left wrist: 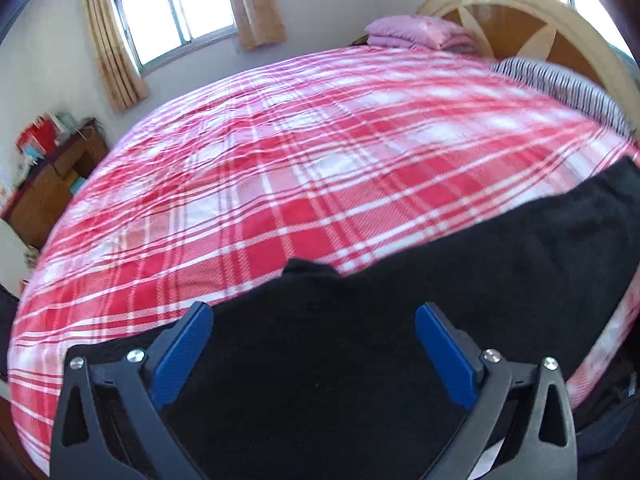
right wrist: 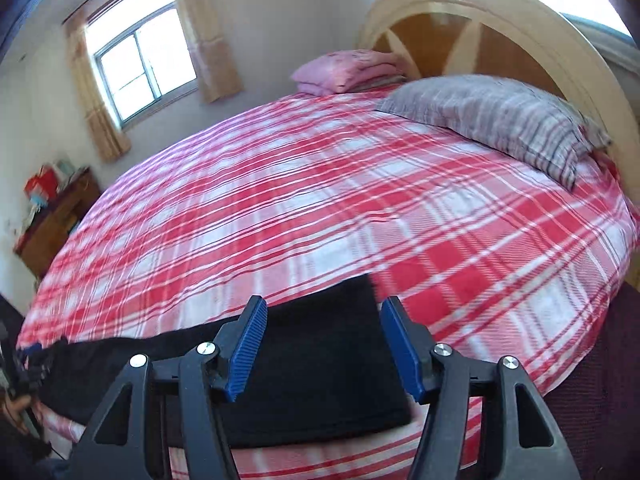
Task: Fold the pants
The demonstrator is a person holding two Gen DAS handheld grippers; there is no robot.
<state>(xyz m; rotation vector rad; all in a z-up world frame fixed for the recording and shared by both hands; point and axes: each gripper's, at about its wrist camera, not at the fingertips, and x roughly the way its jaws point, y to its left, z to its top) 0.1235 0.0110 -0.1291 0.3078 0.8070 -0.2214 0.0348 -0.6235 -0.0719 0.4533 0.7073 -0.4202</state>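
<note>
My left gripper point(left wrist: 314, 344) hangs over the black pants point(left wrist: 460, 272), jaws spread wide with nothing pinched — the cloth lies beneath them, along the near edge of the plaid bedspread point(left wrist: 280, 152). My right gripper point(right wrist: 324, 344) is likewise parted and empty above the pants' squared-off end point(right wrist: 332, 360). I judge the garment already laid out long and flat, perhaps legs doubled together — I cannot tell for sure. The lengthwise folds into a compact stack look yet to be done.

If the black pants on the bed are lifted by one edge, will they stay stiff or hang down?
The black pants would probably hang limp: they lie flat, following the plaid bed cover. They look like soft, thick fabric, so likely not slippery for the tongs.
</note>
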